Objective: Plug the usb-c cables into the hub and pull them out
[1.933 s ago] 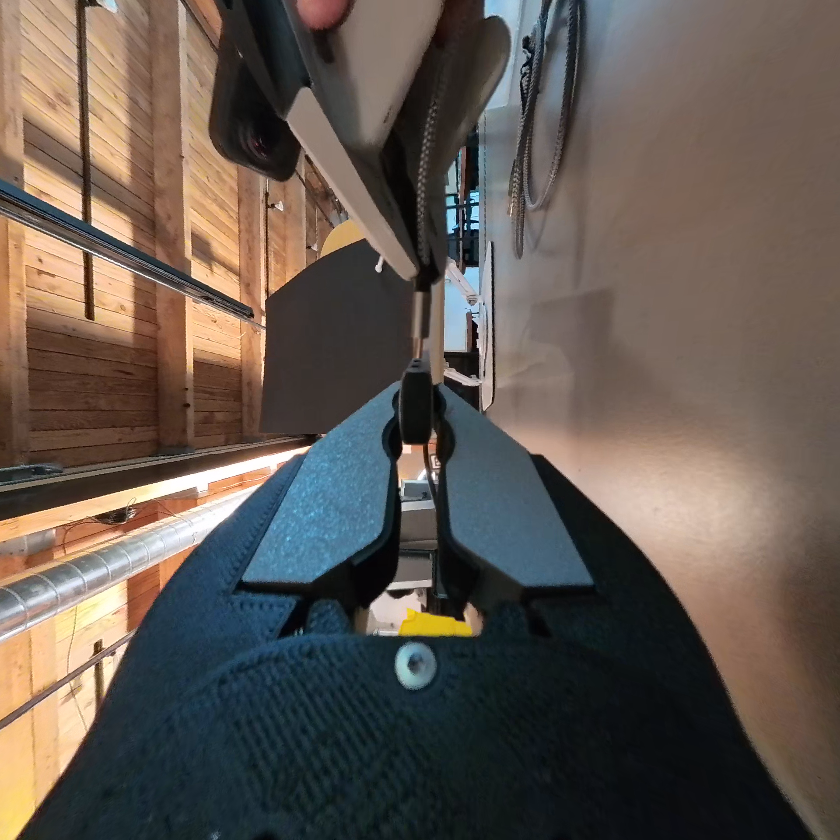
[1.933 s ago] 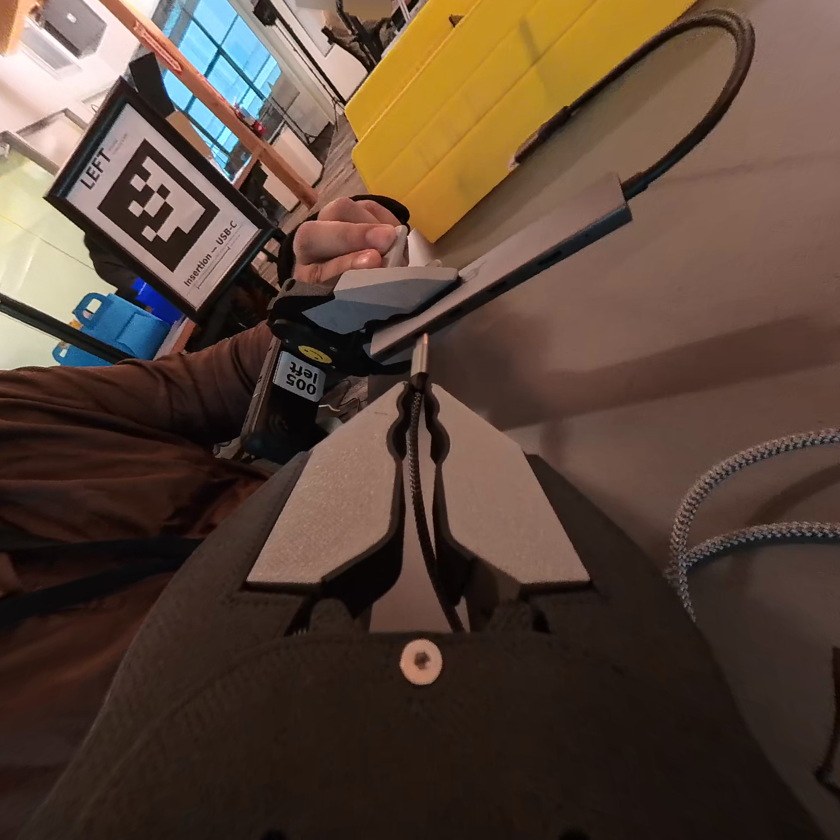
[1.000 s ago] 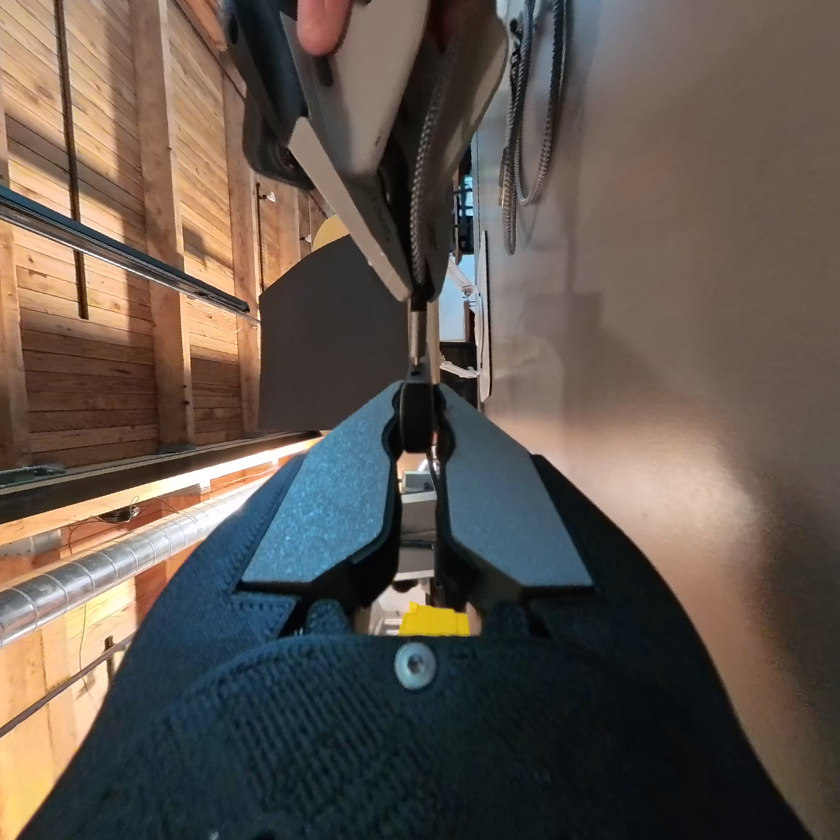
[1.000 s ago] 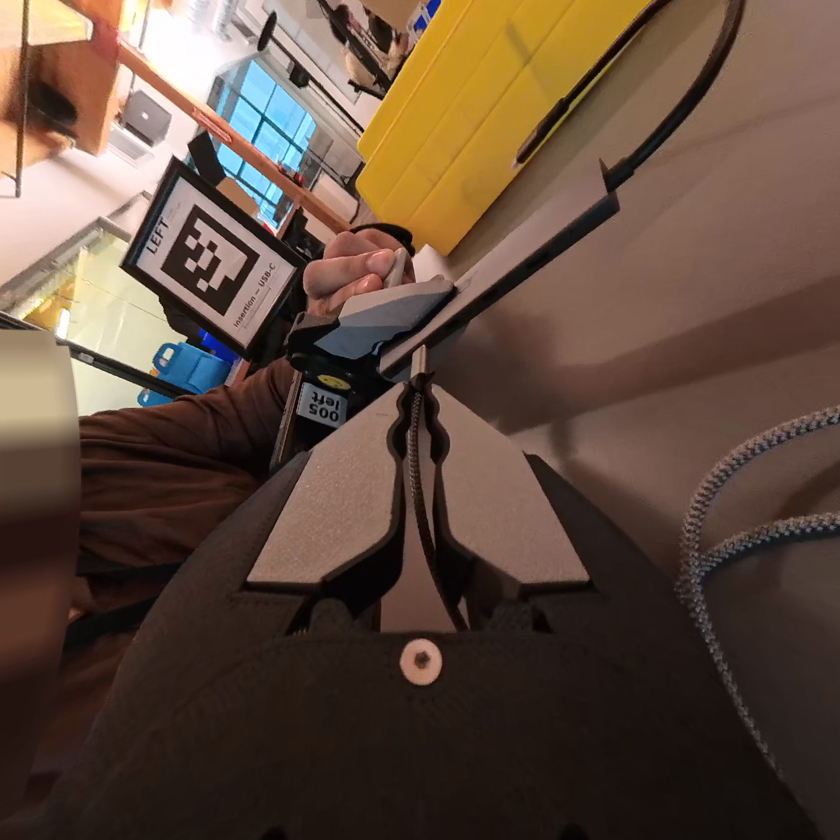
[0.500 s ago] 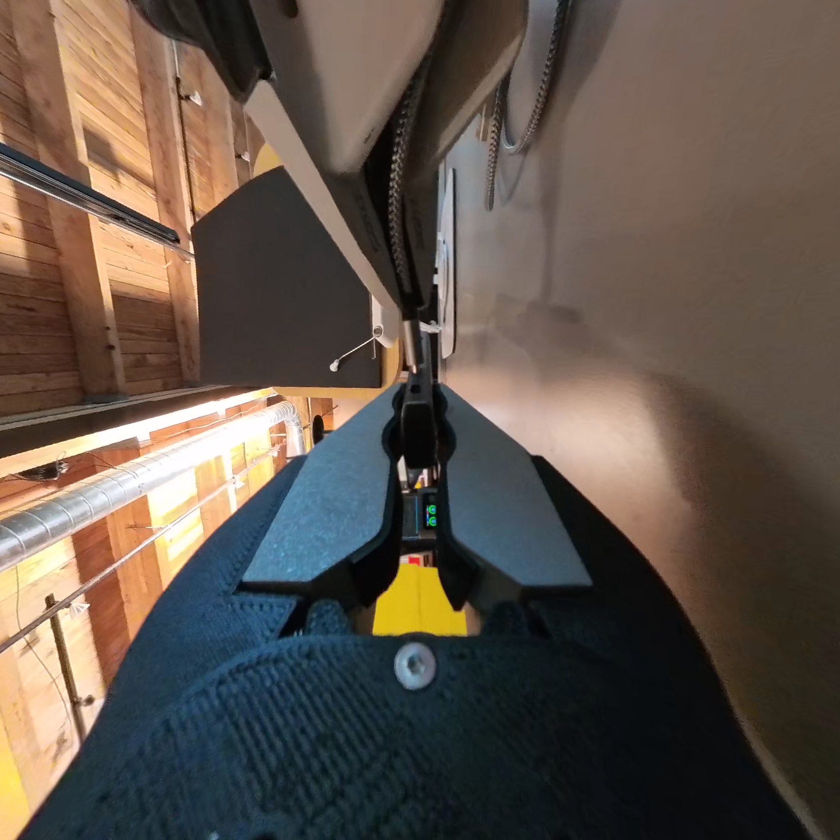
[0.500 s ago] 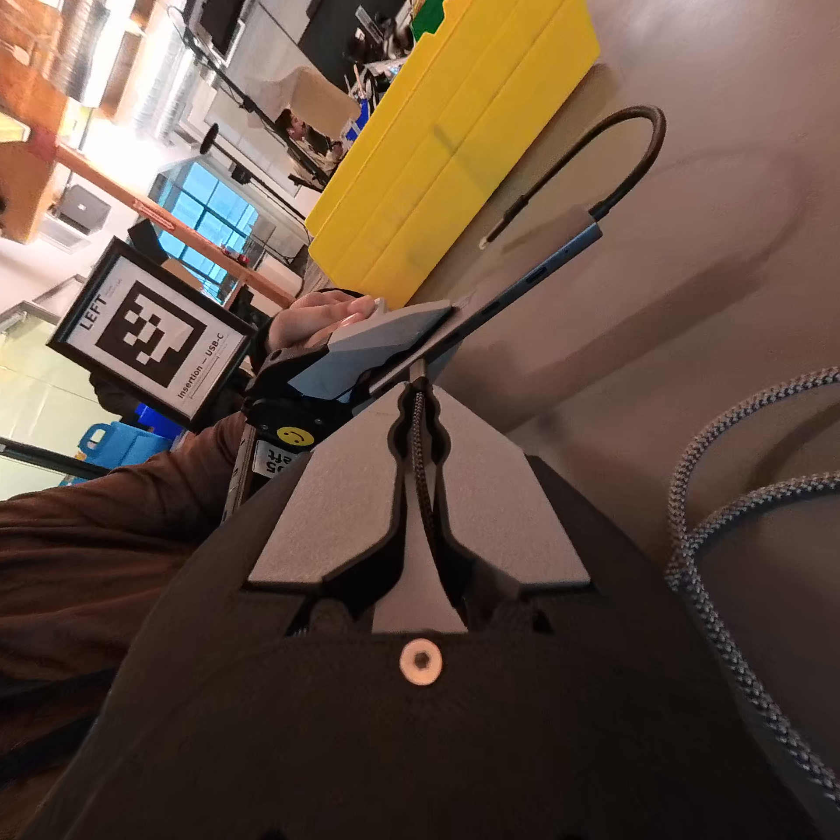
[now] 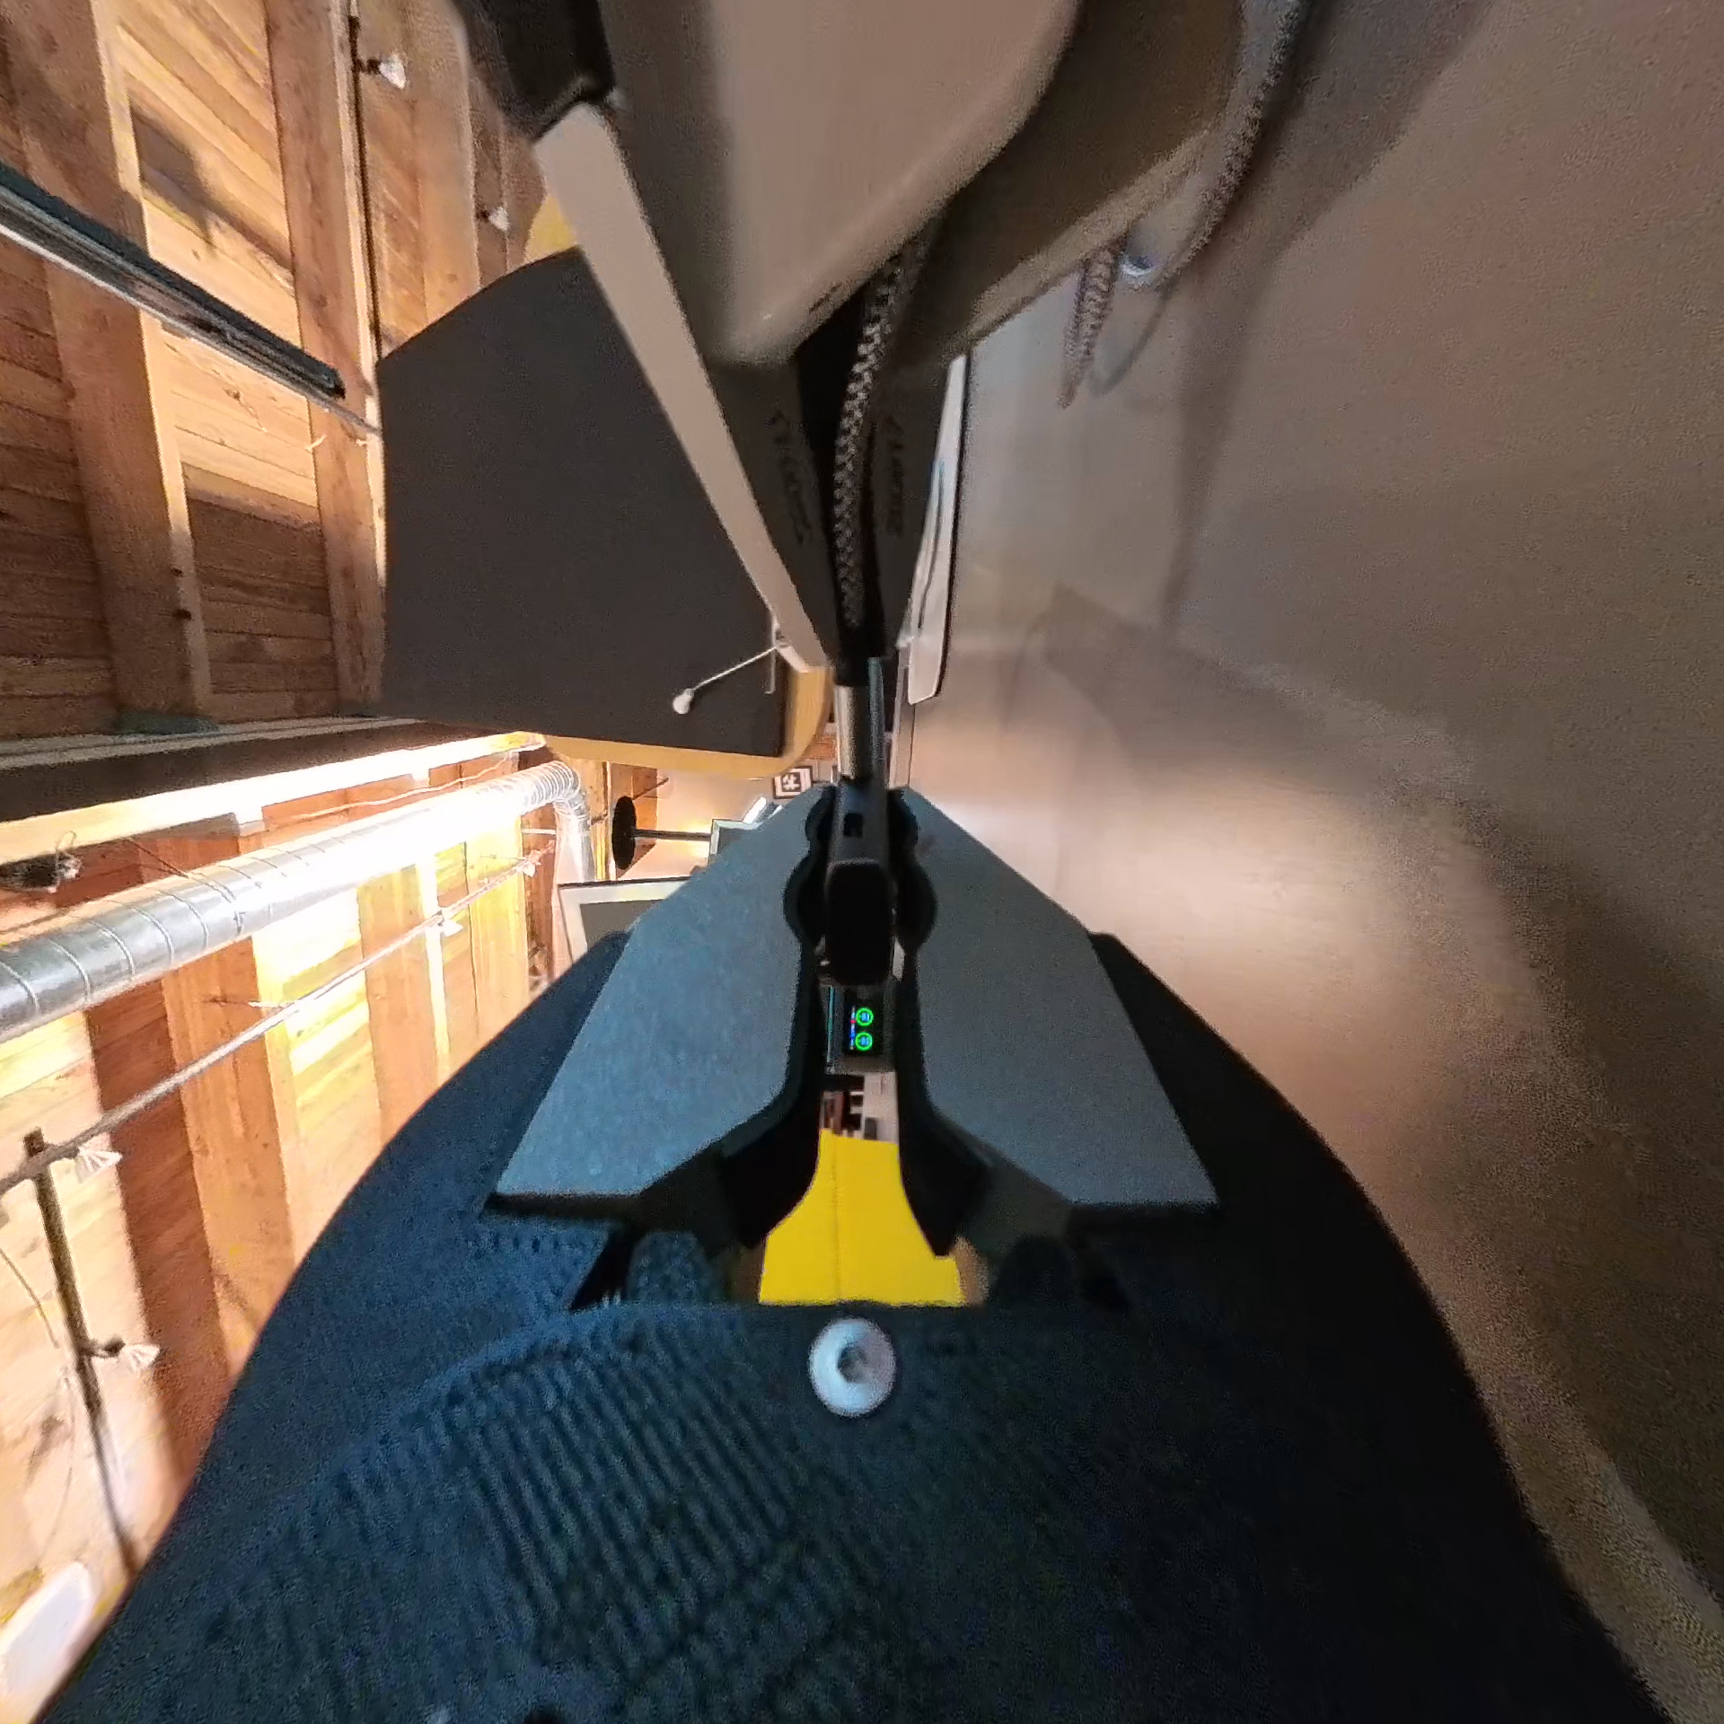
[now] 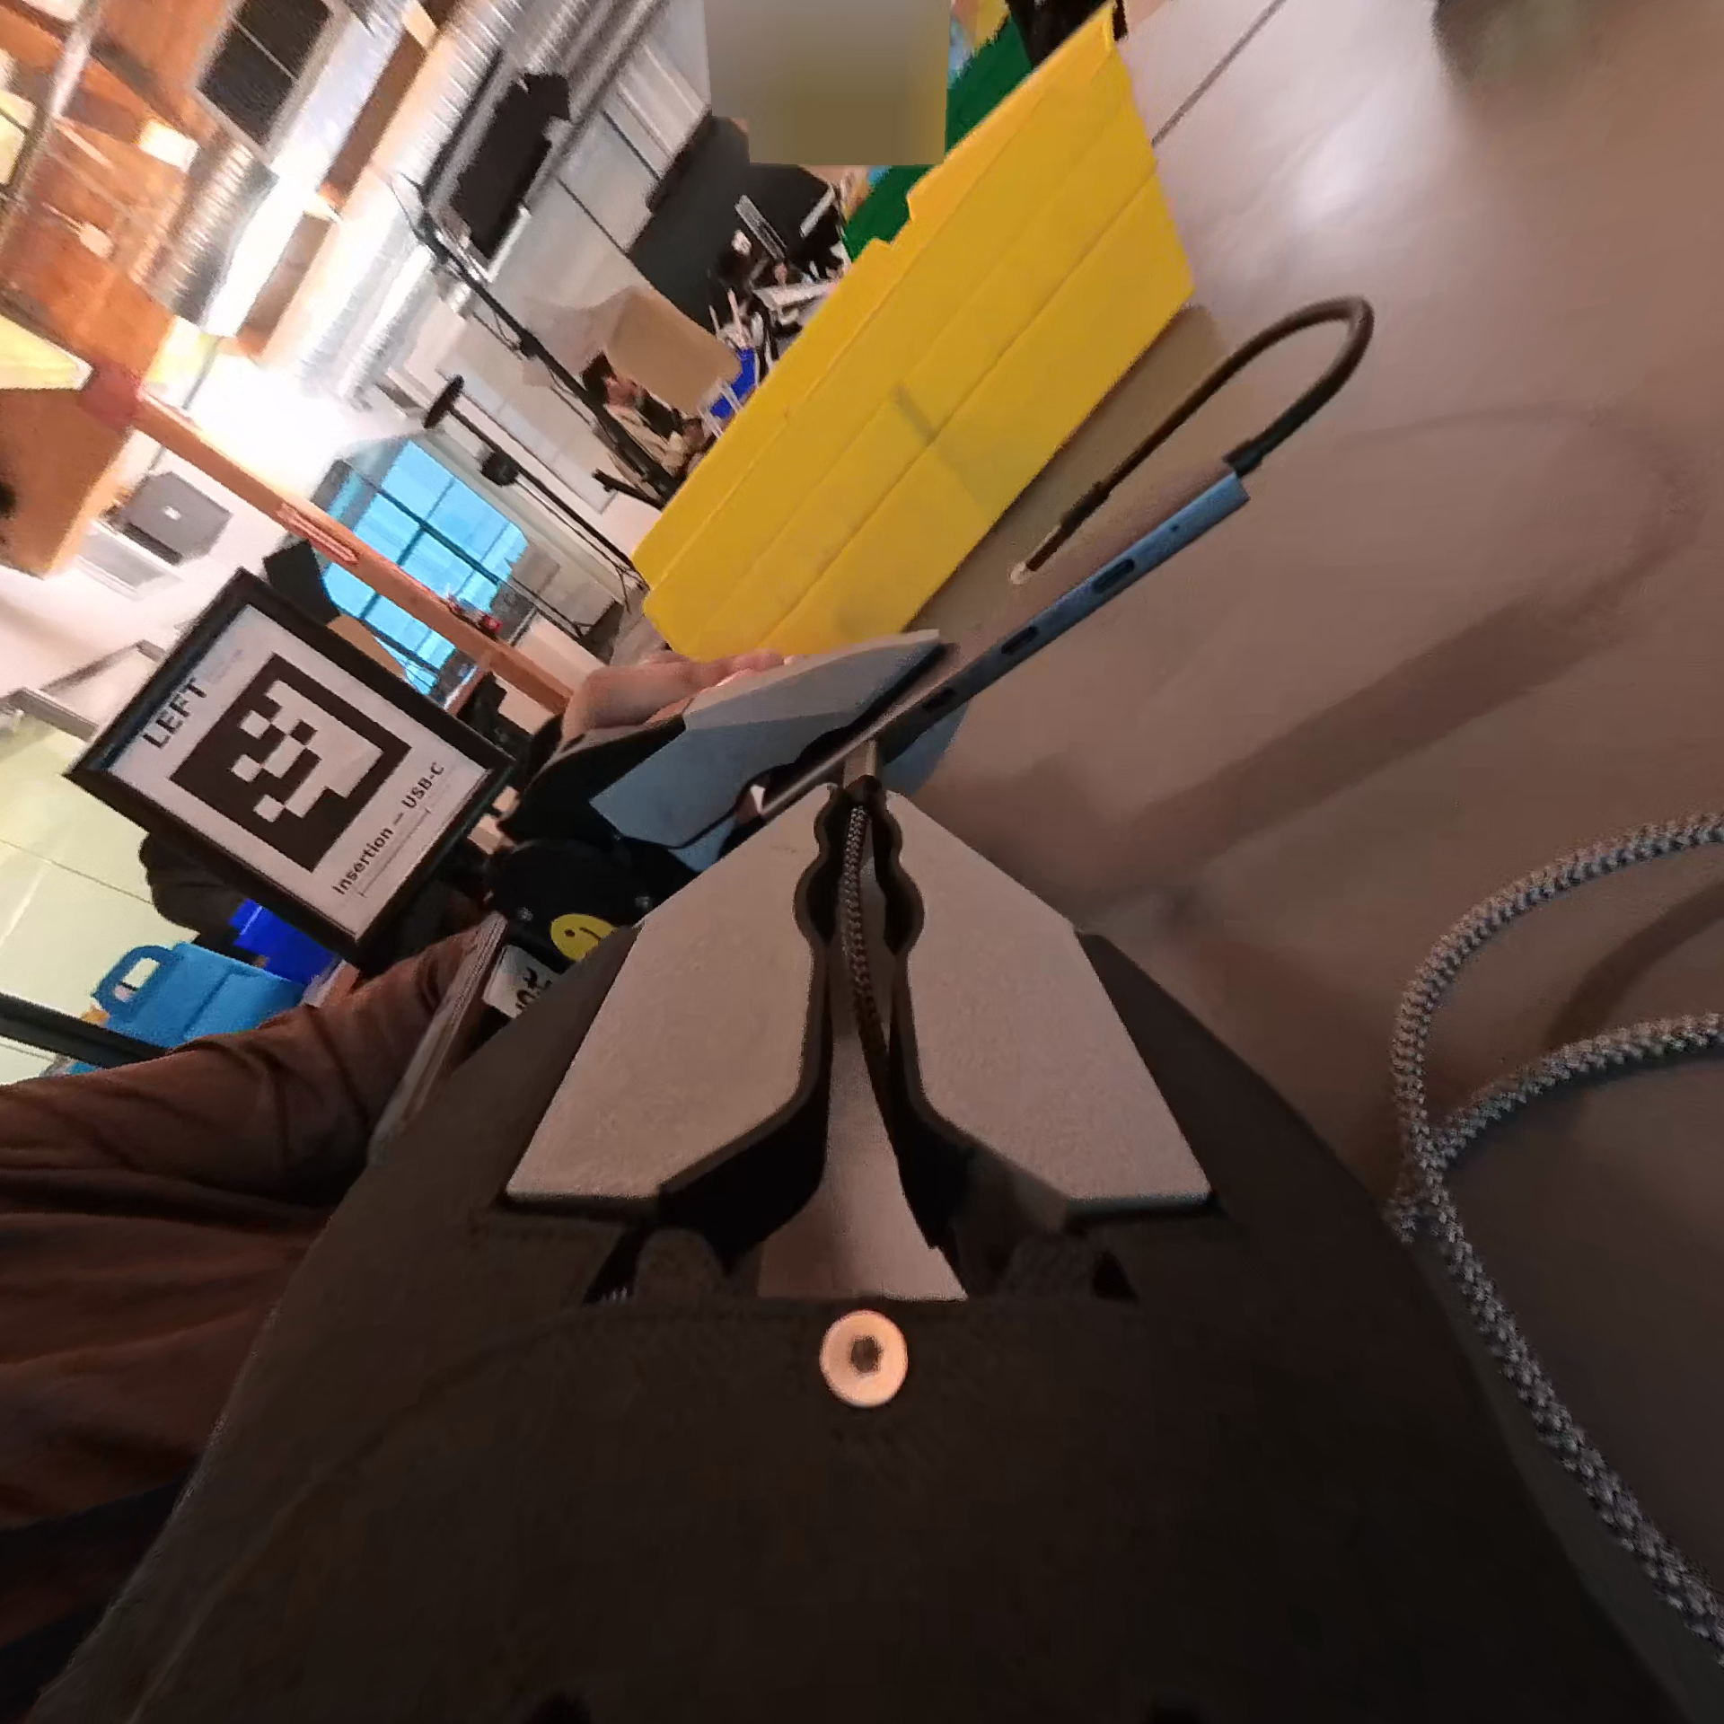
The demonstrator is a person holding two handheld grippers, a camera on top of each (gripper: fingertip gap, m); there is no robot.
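Note:
My left gripper is shut on the thin dark hub, seen end-on between its fingers. In the right wrist view the hub is a flat grey-blue slab held above the table, with a black tail cable curving off its far end. My right gripper is shut on a braided usb-c cable. Its metal plug meets the hub's side edge; I cannot tell how deep it sits. The left gripper shows there too, and the right gripper shows in the left wrist view.
Loops of braided cable lie on the beige table to the right. A yellow bin stands behind the hub. A framed marker card stands at the left. A brown sleeve fills the lower left. Tip to tip, the grippers are about 4 cm apart.
Both views have tilted and the right gripper has come closer in the left wrist view. The hub now shows more of its length. Both grips are unchanged and the plug stays at the hub's edge.

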